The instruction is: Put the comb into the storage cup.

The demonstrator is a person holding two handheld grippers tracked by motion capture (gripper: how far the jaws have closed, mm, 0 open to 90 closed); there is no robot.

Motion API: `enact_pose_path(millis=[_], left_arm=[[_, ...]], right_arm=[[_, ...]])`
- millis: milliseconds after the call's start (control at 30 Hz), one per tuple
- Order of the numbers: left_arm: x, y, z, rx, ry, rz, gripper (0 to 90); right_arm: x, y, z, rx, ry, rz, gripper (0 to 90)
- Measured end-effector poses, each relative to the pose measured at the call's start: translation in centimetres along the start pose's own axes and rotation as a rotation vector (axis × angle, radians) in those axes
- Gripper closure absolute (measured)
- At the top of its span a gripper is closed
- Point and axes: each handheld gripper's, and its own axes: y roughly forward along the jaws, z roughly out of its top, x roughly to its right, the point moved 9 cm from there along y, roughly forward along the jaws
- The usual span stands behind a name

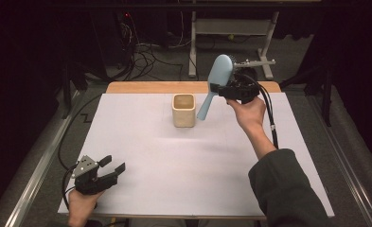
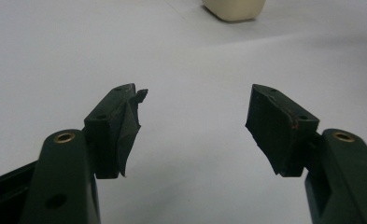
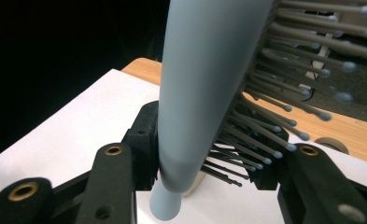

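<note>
Pale-blue hairbrush (image 1: pixel 215 82) clamped in right tongs (image 1: pixel 220 90), handle down-left, its tip just right of cream cup (image 1: pixel 183 110). Left tongs (image 1: pixel 111 169) gape, empty, well apart.

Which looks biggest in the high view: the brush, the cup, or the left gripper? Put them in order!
1. Brush, clearly longest, though it is held up nearer the camera.
2 and 3. Cup and left gripper look about alike, so no ranking.

Open white table (image 1: pixel 183 165) is left on every side of the cream cup (image 1: pixel 184 110), except just to its right, where passage is blocked by the tilted blue hairbrush (image 1: pixel 214 85).
</note>
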Motion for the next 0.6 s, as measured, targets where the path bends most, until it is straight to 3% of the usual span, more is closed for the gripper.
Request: enact_pose_path(millis=[600], left_arm=[[0.1,0.0,0.0,0.003,0.003,-0.007,34.8]], right_arm=[[-0.6,1.1,1.6,0.011,-0.005,-0.015,54.8]])
